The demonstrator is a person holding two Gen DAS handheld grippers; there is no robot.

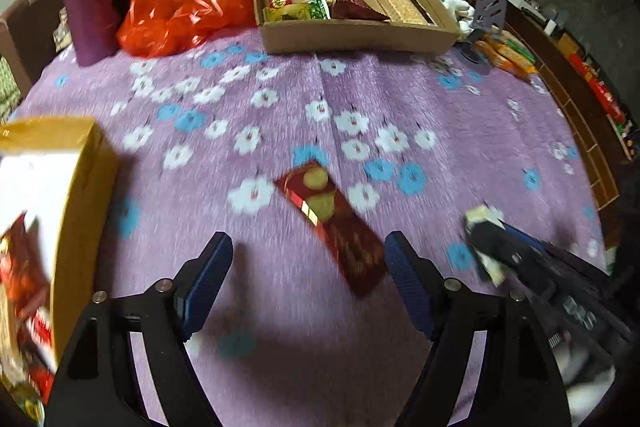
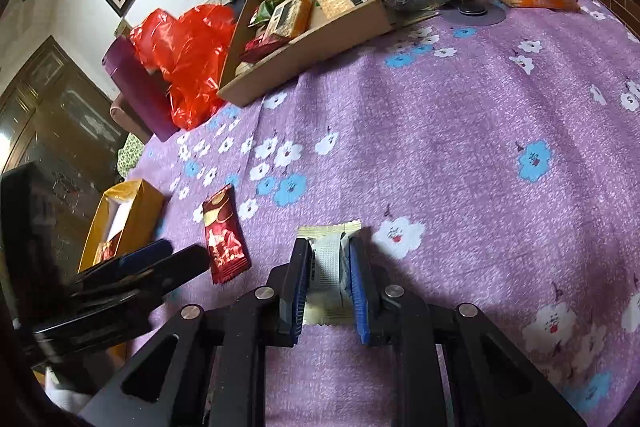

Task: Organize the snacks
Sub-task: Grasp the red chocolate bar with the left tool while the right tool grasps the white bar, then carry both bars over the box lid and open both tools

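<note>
Over at the far edge of the purple floral tablecloth, the cardboard tray already holds plenty of snacks, so I'd guess we're mid-sort. Left gripper hangs low with jaws wide, a red wrapped snack bar lying loose between them near the yellow box. Right gripper is clamped on a white snack packet low over the cloth.

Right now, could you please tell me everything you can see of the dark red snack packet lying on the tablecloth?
The dark red snack packet is a long, flat, glossy wrapper with crimped ends, pale round biscuit pictures and gold print. It looks sealed and lies flat on the purple flowered tablecloth, askew, beside the yellow box without touching it. The open left tool hovers around its near end; whether a finger touches it is unclear.
</note>
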